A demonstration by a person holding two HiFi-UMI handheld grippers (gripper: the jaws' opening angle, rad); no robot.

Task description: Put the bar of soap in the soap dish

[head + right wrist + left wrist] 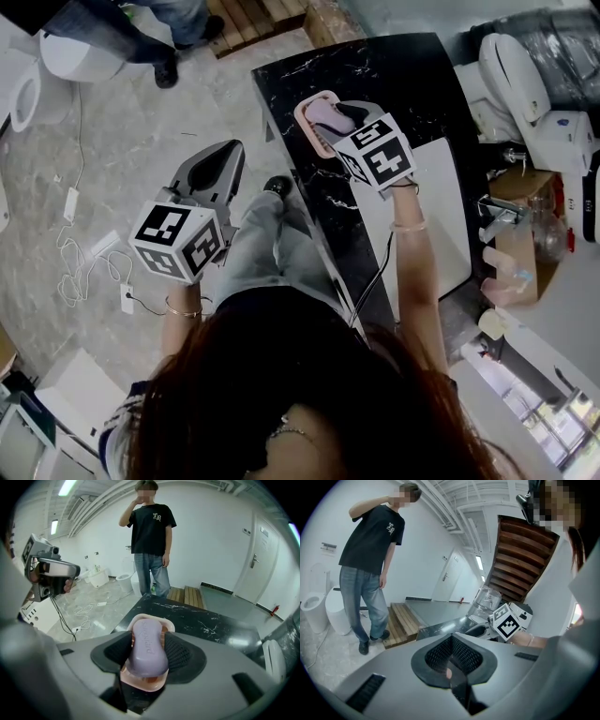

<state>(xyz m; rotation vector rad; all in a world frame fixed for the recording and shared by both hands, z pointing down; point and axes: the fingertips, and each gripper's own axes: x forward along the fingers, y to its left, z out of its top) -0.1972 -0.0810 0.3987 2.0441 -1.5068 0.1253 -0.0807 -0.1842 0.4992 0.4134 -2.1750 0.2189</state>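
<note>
A purple bar of soap (146,639) sits between the pads of my right gripper (148,654), which is shut on it. Directly under it is the pink soap dish (165,623), standing on the black marble counter (206,620). I cannot tell whether the soap rests in the dish. In the head view the right gripper (349,117) hangs over the dish (307,124) near the counter's far left corner, with the soap (326,115) partly hidden. My left gripper (221,165) is held over the floor left of the counter, shut and empty; its pads (461,654) meet.
A person in a black T-shirt (150,531) stands beyond the counter's far end by a wooden pallet (187,595). A white basin (431,216) lies on the counter to the right. White toilets (28,75) and cables (80,258) are on the floor at left.
</note>
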